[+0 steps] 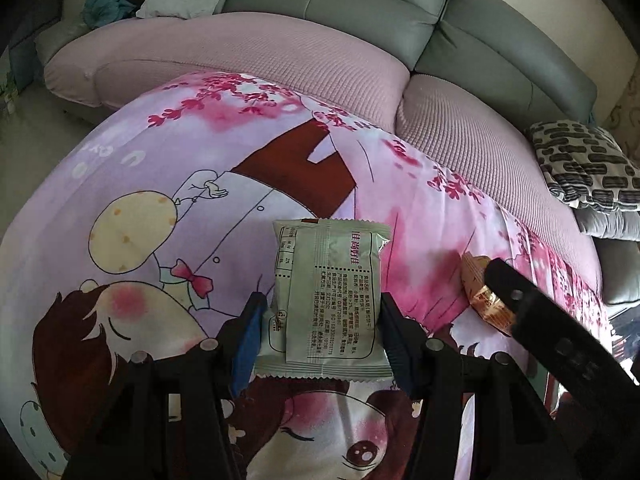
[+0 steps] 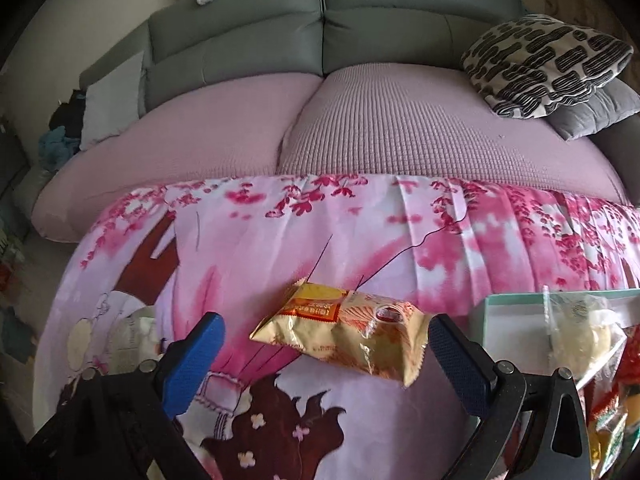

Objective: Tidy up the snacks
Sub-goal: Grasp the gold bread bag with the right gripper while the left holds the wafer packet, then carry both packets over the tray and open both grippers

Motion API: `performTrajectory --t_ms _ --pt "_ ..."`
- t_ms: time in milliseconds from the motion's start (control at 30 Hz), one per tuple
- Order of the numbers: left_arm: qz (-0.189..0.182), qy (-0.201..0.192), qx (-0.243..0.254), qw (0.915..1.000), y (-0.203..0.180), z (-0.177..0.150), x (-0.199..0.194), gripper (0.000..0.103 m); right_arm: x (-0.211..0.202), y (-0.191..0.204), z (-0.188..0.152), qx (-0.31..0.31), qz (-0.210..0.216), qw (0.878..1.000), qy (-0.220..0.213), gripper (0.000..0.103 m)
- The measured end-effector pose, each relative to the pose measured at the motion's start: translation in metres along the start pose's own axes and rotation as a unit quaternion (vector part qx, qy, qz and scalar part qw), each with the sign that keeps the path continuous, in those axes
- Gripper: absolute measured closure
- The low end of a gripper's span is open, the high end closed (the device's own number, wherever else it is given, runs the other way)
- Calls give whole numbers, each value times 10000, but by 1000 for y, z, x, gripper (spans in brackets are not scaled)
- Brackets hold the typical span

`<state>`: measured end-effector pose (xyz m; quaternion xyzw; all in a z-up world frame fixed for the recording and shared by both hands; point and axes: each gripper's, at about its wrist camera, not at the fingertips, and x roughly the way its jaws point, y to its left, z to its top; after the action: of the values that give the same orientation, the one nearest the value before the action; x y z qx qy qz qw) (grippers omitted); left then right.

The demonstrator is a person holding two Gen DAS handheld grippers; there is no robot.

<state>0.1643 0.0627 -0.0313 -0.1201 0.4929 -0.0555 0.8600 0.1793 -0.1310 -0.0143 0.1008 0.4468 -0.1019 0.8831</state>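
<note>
My left gripper [image 1: 322, 320] has its blue pads pressed on both sides of a pale green snack packet [image 1: 330, 292] with printed text, over the pink cartoon cloth [image 1: 160, 184]. My right gripper [image 2: 326, 344] is open, its pads wide on either side of a yellow-orange snack packet [image 2: 344, 330] that lies on the cloth [image 2: 280, 232]. That packet [image 1: 486, 296] and part of the right gripper's arm show at the right of the left wrist view. The green packet [image 2: 134, 340] shows at the left of the right wrist view.
A pale green box [image 2: 516, 312] with wrapped snacks [image 2: 580, 328] stands at the right, more packets [image 2: 616, 412] beside it. Behind the cloth is a pink-covered grey sofa [image 2: 360, 128] with a black-and-white cushion [image 2: 548, 60].
</note>
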Motion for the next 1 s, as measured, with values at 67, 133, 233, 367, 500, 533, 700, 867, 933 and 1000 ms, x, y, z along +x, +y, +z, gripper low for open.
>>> performTrajectory --t_ms 67,133,233,367,500,533,700,867,933,1000 --pt "-13 5 -32 10000 2 0 0 46 8 -1 0 44 -65 9999 72 0" --pt "-31 14 -27 10000 1 0 0 46 13 -3 0 126 -112 9998 111 0" --pt "-43 39 -39 10000 2 0 1 46 19 -7 1 230 -122 9996 137 7" --pt "-27 57 -56 10000 2 0 2 46 19 -10 1 311 -150 9993 124 16" --pt "-27 61 -57 10000 -1 -1 1 46 16 -11 0 295 -124 9994 119 21" --pt "-36 64 -40 10000 -2 -1 0 46 15 -12 0 287 -121 9994 117 22" --pt "-74 75 12 9999 -6 -3 -2 46 5 -13 -3 303 -79 9995 59 27" --pt "-137 75 83 9998 -11 -7 -6 45 -17 -16 -13 316 16 9994 -103 28" --pt "-156 51 114 9998 -14 -8 -10 45 -29 -17 -19 333 49 9993 -175 28" --pt "-204 34 145 9997 -17 -10 -14 46 -38 -18 -23 333 35 9992 -215 29"
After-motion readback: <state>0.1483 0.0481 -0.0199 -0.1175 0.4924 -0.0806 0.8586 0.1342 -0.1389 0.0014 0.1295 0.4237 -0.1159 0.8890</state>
